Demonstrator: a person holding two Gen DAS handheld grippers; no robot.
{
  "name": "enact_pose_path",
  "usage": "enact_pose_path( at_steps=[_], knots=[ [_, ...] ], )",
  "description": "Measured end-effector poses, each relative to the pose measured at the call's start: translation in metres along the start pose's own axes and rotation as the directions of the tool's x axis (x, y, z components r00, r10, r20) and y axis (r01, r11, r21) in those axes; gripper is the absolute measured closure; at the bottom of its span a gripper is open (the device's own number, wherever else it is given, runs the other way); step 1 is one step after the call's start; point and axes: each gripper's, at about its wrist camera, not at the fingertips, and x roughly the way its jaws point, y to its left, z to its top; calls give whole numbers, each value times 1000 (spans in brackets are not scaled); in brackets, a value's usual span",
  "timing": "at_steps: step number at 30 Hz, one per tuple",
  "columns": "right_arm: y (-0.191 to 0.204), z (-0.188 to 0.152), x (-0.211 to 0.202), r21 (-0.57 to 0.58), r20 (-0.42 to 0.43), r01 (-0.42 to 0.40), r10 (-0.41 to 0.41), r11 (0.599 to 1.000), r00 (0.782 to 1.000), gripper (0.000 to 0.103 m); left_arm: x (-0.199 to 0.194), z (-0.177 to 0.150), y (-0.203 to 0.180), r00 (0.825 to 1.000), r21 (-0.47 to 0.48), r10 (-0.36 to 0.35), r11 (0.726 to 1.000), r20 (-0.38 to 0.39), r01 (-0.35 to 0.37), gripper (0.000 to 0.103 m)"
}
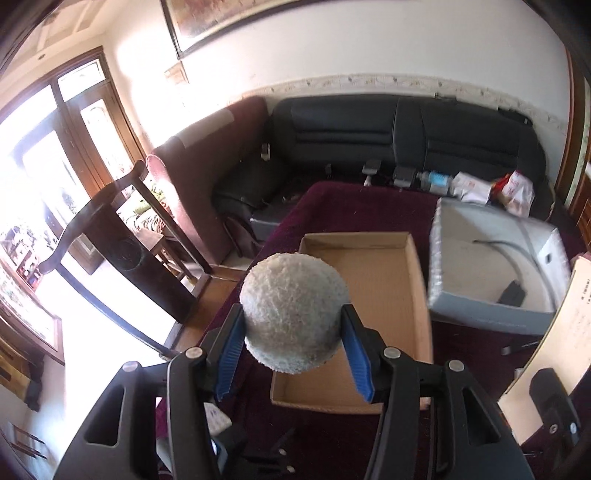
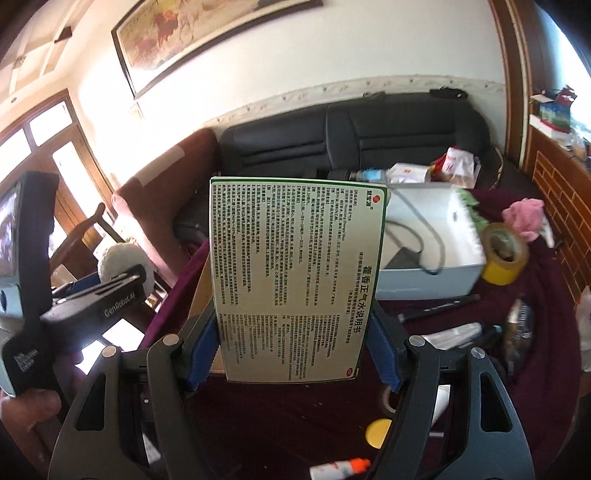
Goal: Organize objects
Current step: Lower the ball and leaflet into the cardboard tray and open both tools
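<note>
Our left gripper (image 1: 293,334) was clamped on the soft, light ball (image 1: 293,312); our right gripper (image 2: 291,354) pinched the flimsy leaflet (image 2: 295,277) by its side edges.

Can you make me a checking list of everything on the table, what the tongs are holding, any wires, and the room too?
Surface: dark red cloth covers the table.
Job's things: fuzzy white ball; printed leaflet; empty cardboard tray; white box.
Clutter: yellow tape roll, pink fluffy thing, black pen, yellow cap, small tube.
Tongs: left tongs shut on the ball above the tray; right tongs shut on the leaflet, held upright.
Cables: grey cable lies inside the white box.
Surroundings: black sofa, framed picture, wooden chair.
</note>
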Motion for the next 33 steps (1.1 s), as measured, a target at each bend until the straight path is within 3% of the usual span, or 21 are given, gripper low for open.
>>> enact_pose_path(
  at_steps=[8, 12, 17, 19, 21, 24, 25, 30, 33],
  knots=[
    [10, -9, 79, 42, -163, -76, 82, 996, 983, 32, 73, 7, 7, 983, 16, -29, 999, -183, 32, 50],
    [13, -13, 112, 46, -210, -61, 69, 997, 975, 32, 114, -1, 1, 952, 44, -26, 998, -305, 41, 49],
    [17, -23, 158, 46, -318, -55, 67, 997, 946, 32, 146, -11, -2, 922, 58, -5, 998, -388, 30, 44],
    [21, -29, 168, 36, -341, -54, 63, 998, 938, 31, 154, -12, 2, 918, 28, -19, 999, -396, 32, 33],
    [27, -33, 178, 26, -358, -52, 58, 998, 932, 30, 156, -11, 7, 919, -15, -57, 998, -391, 56, 20],
    [30, -35, 185, 18, -355, -43, 47, 999, 934, 27, 163, -13, 14, 915, -50, -96, 995, -391, 83, 10],
    [30, -35, 187, 21, -350, -44, 48, 999, 935, 25, 164, -13, 15, 917, -59, -96, 995, -387, 80, 0],
    [33, -35, 186, -22, -313, -43, 34, 999, 949, 15, 156, -8, 27, 948, -101, -66, 994, -311, 36, 0],
    [36, -35, 181, -34, -289, -38, 26, 999, 957, 0, 149, -4, 31, 958, -109, -52, 994, -281, 22, 0]
  ],
)
